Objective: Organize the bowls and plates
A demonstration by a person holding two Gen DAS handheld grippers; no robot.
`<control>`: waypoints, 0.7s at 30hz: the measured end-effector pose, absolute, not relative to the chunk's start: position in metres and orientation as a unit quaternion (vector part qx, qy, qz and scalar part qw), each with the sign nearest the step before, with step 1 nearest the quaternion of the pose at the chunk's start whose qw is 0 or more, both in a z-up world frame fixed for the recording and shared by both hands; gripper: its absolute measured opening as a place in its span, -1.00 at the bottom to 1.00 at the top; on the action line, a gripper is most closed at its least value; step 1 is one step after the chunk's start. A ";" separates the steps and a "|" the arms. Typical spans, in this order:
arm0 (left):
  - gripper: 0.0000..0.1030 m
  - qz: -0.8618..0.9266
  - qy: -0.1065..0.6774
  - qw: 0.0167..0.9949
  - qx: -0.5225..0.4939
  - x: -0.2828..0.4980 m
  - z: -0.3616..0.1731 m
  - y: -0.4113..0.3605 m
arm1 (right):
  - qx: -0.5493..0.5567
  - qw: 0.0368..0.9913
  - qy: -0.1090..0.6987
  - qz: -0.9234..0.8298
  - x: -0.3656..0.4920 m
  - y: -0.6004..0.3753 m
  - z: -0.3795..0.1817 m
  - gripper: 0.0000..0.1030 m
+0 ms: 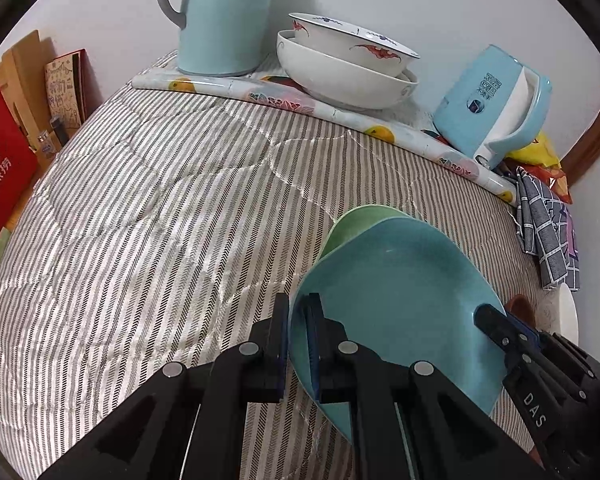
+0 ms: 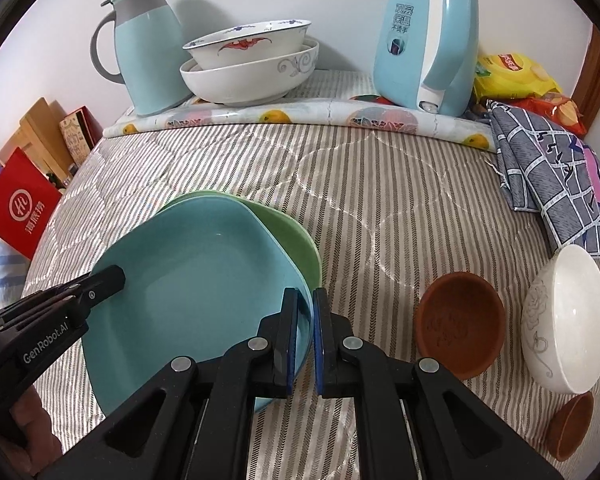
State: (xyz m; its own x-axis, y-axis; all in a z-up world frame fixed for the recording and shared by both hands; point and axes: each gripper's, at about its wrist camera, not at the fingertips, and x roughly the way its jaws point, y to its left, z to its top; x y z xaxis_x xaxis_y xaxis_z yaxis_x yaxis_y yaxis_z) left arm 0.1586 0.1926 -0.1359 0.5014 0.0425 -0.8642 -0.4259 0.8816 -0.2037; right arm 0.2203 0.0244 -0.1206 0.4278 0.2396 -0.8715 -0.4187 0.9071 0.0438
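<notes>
1. Jaws of both grippers pressed onto opposite rims of one dish: left gripper (image 1: 297, 344) pinching the near-left rim of the square turquoise ceramic plate (image 1: 396, 300), right gripper (image 2: 304, 340) pinching its right rim.
2. Striped quilted grey-and-white cover (image 2: 380, 200) spread beneath everything; rolled fruit-print plastic sheet (image 2: 300, 114) laid along its far edge.
3. Turquoise plate tilted above the round pale-green ceramic plate (image 2: 295, 236), overlapping most of it; contact between the two not discernible.
4. Large white porcelain bowl with grey scrollwork (image 2: 251, 80) at the far edge, holding the nested white bowl with red bat motif (image 2: 247, 42).
5. Pale-blue insulated jug with grey handle (image 2: 147, 60) just left of the stacked bowls; light-blue electric kettle (image 2: 424, 40) to their right.
6. Grey checked cloth (image 2: 552, 176) draped at the right edge.
7. White porcelain bowl with grey floral line pattern (image 2: 564, 320), tipped on its side, near right.
8. Brown clay bowl (image 2: 460, 324) just beside it, also tipped; smaller brown clay bowl (image 2: 572, 424) nearer the corner.
</notes>
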 end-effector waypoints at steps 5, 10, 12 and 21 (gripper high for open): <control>-0.83 0.134 0.484 0.842 -0.198 0.161 -0.139 0.193 | -0.096 0.839 0.499 0.194 0.227 0.028 -0.124 -0.83; -0.83 0.129 0.487 0.841 -0.197 0.163 -0.139 0.193 | -0.101 0.840 0.497 0.195 0.235 0.031 -0.126 -0.81; -0.82 0.128 0.488 0.841 -0.197 0.163 -0.139 0.194 | -0.102 0.840 0.495 0.196 0.238 0.033 -0.126 -0.79; -0.80 0.127 0.493 0.838 -0.197 0.163 -0.137 0.193 | -0.105 0.844 0.488 0.198 0.242 0.037 -0.129 -0.75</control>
State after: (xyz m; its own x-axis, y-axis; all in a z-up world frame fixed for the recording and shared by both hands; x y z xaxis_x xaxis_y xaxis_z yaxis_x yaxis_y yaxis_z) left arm 0.1629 0.1933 -0.1370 0.4817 0.0192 -0.8761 -0.4069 0.8903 -0.2042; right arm 0.2417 0.0369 -0.1288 0.4451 0.2314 -0.8651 -0.4356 0.9000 0.0166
